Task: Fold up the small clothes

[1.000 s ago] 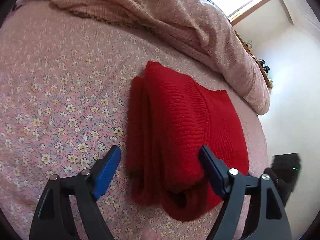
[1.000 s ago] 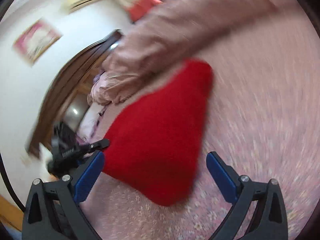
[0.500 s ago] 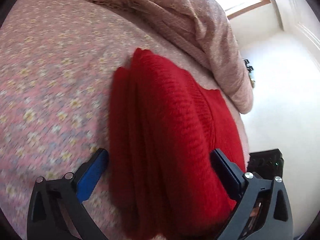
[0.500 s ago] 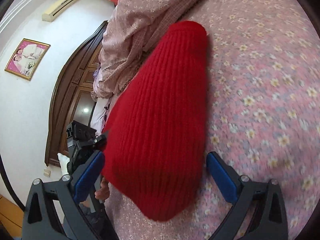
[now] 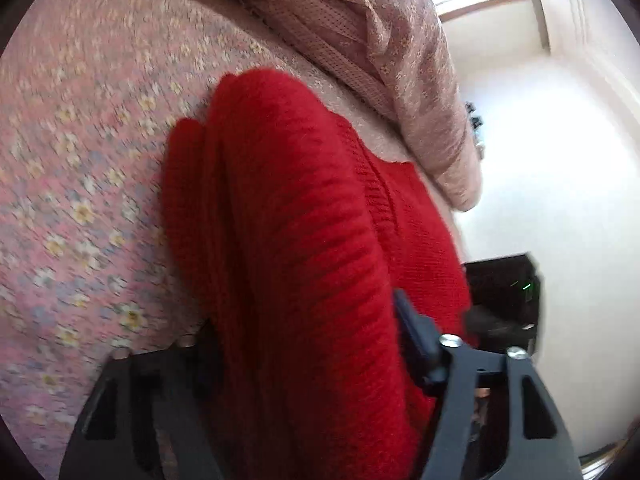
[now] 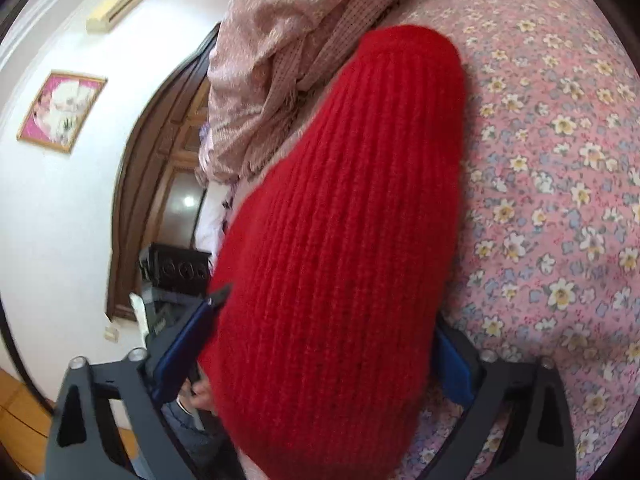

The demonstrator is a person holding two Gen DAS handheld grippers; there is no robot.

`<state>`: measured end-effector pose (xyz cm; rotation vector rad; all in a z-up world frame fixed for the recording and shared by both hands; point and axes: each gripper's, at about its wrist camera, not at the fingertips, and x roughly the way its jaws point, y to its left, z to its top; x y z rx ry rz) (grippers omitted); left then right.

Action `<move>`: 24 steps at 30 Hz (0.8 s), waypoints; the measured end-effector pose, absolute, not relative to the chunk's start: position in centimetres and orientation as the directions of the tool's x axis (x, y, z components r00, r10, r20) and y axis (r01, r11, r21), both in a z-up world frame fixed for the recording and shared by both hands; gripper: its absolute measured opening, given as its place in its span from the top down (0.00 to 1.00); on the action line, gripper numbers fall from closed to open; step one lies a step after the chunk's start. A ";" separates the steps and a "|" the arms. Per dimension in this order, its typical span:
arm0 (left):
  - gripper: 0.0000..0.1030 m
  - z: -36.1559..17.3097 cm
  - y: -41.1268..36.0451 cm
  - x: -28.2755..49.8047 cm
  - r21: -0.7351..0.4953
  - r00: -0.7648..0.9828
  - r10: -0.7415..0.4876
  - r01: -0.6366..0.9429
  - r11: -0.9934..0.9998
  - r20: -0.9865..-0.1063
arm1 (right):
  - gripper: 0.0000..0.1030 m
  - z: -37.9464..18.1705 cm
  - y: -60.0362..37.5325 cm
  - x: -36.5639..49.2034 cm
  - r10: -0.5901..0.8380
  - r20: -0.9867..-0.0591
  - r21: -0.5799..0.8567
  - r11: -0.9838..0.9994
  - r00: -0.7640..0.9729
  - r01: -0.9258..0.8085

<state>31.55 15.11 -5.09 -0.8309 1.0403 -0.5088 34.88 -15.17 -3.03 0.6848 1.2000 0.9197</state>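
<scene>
Left gripper [image 5: 304,364]: nearest the left wrist lens. Jaws set wide, straddling the near end of the red knitted sweater [image 5: 296,248]; whether the pads actually press the wool cannot be told, as the left-hand pad is buried behind the knit.

Right gripper [image 6: 320,356]: nearest the right wrist lens. Blue pads [image 6: 184,344] spread on either side of the same bundle at the opposite end; no clamping visible, jaws read as open.

Red knitted sweater: ribbed wool, folded into a thick multi-layer bundle, lying on the floral bedsheet [image 5: 80,184], one end within each gripper's span.

Crumpled quilt [image 5: 384,52]: pinkish, small floral print, heaped on the bed just beyond the sweater's far end.

Black device [image 5: 504,292]: with a green light, off the bed's edge; beyond it white wall.

Wooden wardrobe [image 6: 160,184], framed picture [image 6: 60,112]: farthest, in the right wrist view.

Risks, as judged:
- Layers are loose and springy; a grip taking only the top layers could let the lower ones slump and undo the fold.
- Uneven lifting between the two ends could twist the bundle.
- Carrying it forward could snag the quilt's edge.
</scene>
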 end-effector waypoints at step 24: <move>0.49 -2.3 -0.7 32.6 -0.704 0.445 -0.669 0.112 0.701 -0.596 | 0.31 -1.8 -29.7 32.8 0.826 -0.517 0.818 0.554 0.227 -0.156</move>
